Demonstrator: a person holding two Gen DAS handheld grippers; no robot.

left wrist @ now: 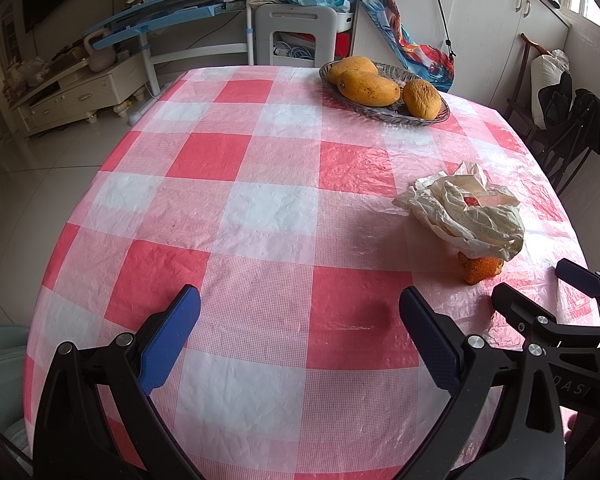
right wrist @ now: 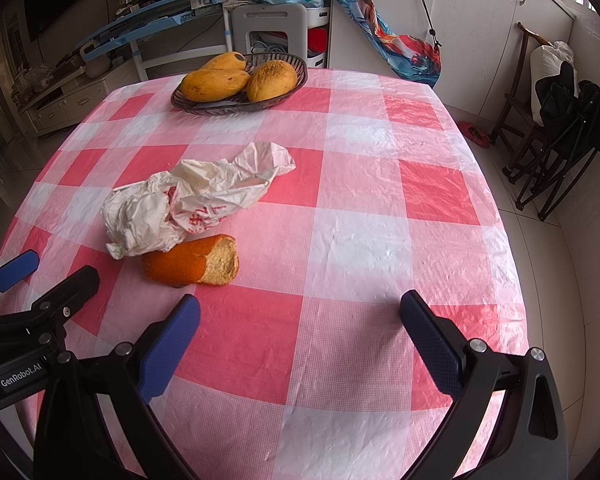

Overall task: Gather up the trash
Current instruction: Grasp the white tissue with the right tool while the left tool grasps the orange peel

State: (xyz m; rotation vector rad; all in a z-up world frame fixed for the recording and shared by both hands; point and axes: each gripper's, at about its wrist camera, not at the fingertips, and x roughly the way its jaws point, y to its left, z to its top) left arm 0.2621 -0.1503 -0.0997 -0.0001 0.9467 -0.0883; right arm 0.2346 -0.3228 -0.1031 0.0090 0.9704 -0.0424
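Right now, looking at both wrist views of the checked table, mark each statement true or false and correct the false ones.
1. Both the left gripper and the right gripper are open and hold nothing. True.
2. The dish holds four mangoes. False: three mangoes show.
3. The orange peel lies in the dish. False: it lies on the tablecloth, beside the crumpled plastic bag.
4. The bag carries red print. True.
5. The bag and the dish stand apart. True.

Checked table (right wrist: 360,240) bears bag (right wrist: 204,196), peel (right wrist: 192,262), dish (right wrist: 276,98).
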